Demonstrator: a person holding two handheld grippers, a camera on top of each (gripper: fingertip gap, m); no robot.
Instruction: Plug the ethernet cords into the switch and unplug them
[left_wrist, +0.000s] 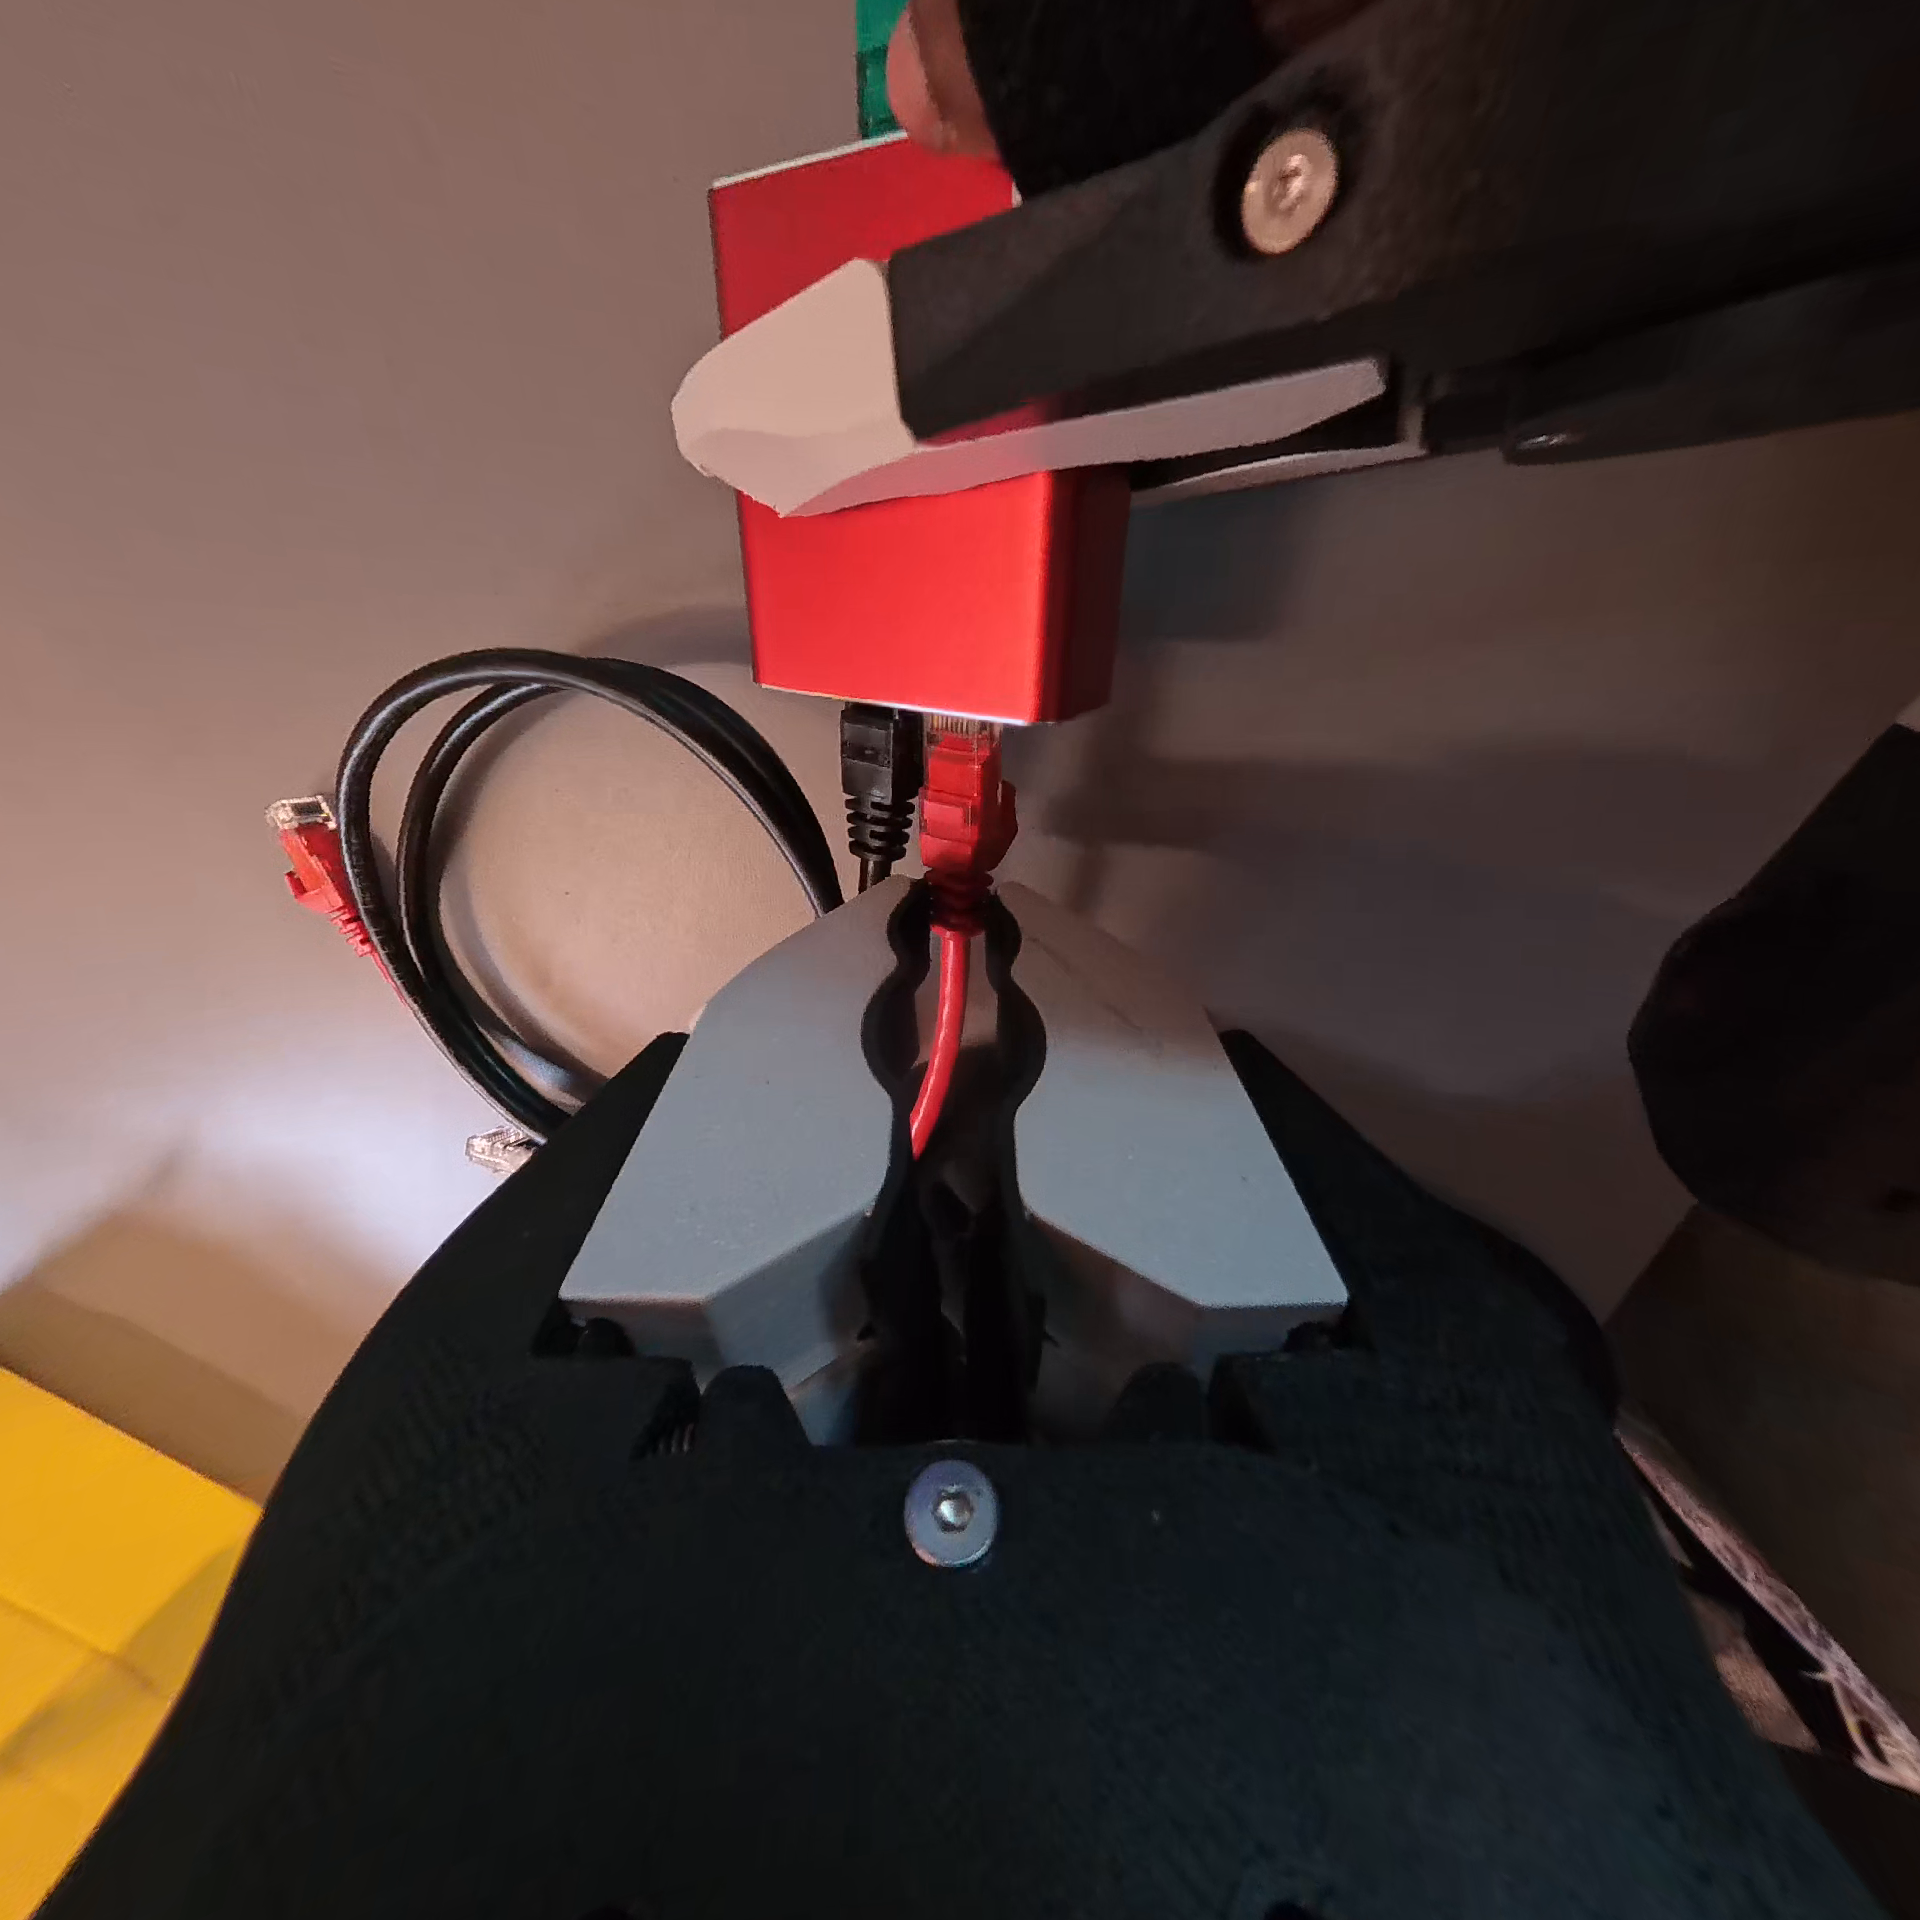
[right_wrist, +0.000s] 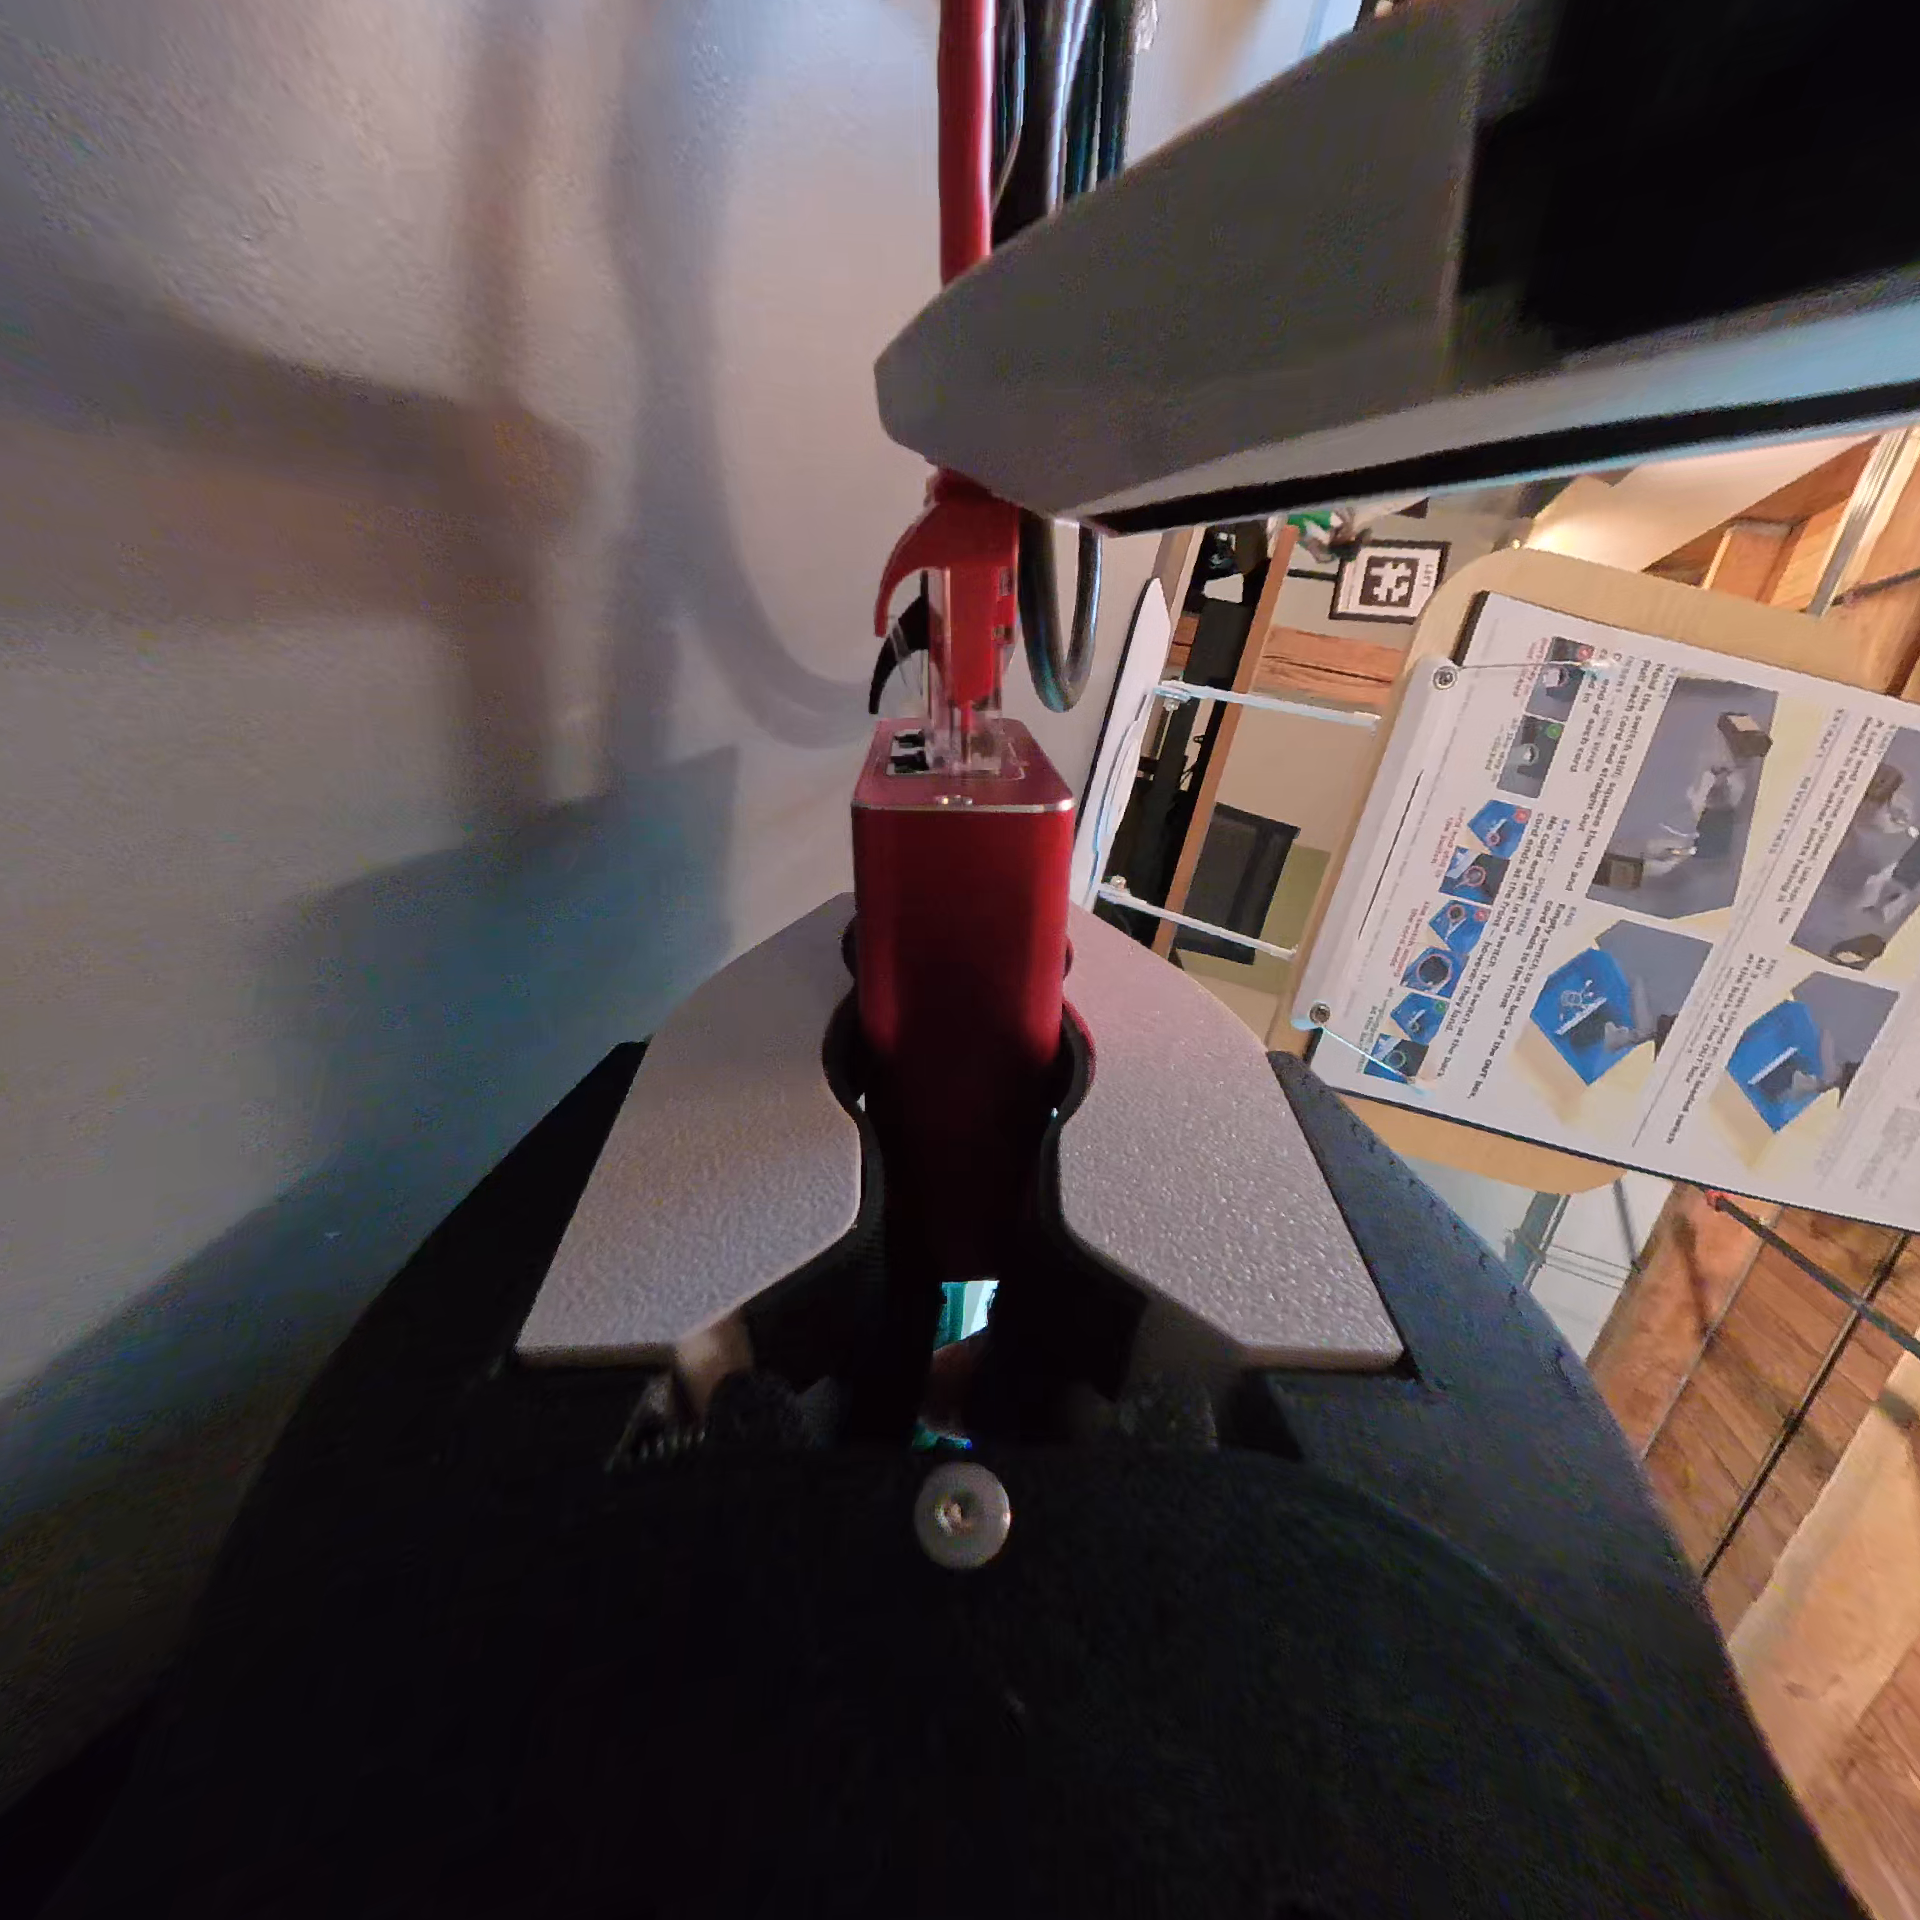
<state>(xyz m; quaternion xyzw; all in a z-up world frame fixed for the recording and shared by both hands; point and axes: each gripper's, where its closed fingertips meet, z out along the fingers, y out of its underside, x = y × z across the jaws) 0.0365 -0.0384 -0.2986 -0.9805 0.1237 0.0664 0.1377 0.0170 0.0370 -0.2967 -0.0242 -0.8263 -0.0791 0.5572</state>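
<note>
Left tongs (left_wrist: 951, 894) pinch one red cord (left_wrist: 940, 1039); right tongs (right_wrist: 961, 935) clamp one switch (right_wrist: 961, 914).

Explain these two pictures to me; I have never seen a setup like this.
A person holds two hand-held grippers, each with a camera looking along its grey fingers. In the left wrist view, the left gripper is closed on a red ethernet cord whose plug sits in a red switch, beside a black plug. The right gripper reaches in from above. The right wrist view shows that same right gripper clamped around the switch. On the grey surface lie a coiled black cord and a loose red plug.
</note>
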